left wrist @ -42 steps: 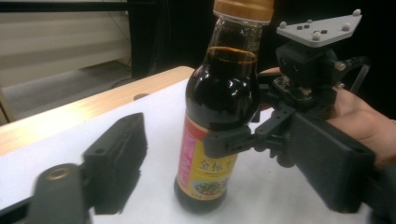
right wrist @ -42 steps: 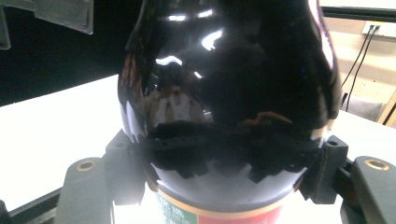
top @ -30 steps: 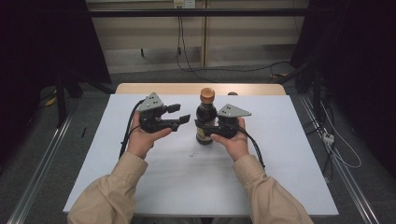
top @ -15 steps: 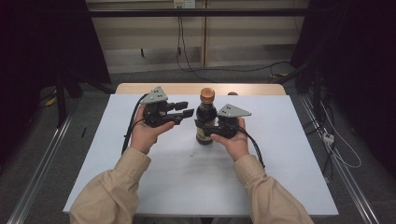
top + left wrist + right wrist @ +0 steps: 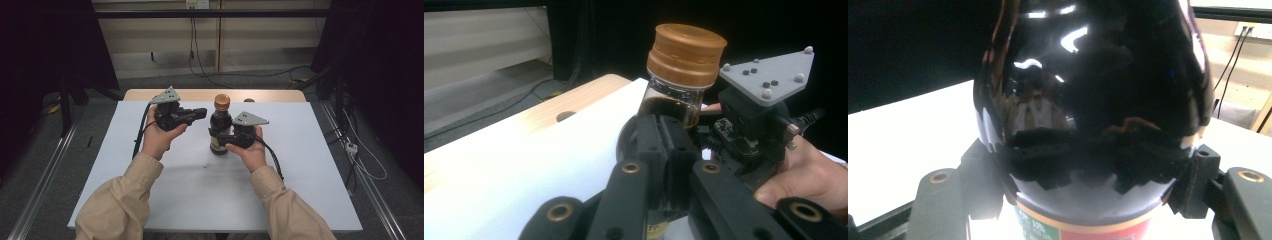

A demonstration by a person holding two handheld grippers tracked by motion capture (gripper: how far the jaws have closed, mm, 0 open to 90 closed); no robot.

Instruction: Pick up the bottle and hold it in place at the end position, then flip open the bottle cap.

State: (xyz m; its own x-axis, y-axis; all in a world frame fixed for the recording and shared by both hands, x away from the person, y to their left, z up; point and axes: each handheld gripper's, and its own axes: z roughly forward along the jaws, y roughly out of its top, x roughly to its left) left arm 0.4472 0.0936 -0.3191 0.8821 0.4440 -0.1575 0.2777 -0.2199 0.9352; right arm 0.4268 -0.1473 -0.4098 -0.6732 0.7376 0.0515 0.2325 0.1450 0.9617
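White covering spans the table (image 5: 150, 165), and you have bare room on it in front of the bottle (image 5: 219, 131) and out to both sides; the near edge runs under your sleeves. Along the far edge a strip of pale wood shows, with a round hole in it seen in the left gripper view.

Your bottle stands upright on the sheet, toward the far middle of the table. Your right gripper (image 5: 226, 137) has its jaws clamped around the bottle's lower body, just above the label; in the right gripper view the glass swells between the two black jaws, touching both. Your left gripper (image 5: 201, 112) hangs above the table just left of the bottle's neck, jaws pressed together with nothing between them, tips pointing at the bottle and near the cap (image 5: 686, 54) but apart from it.

Glass of the bottle is dark and glossy, bulging below and narrowing to a clear neck with dark liquid inside. Its cap is brown, ribbed and round. A red and green label (image 5: 1083, 227) wraps the base. Grey three-cornered plates top both grippers. Metal rails run along the floor on either side of the table.
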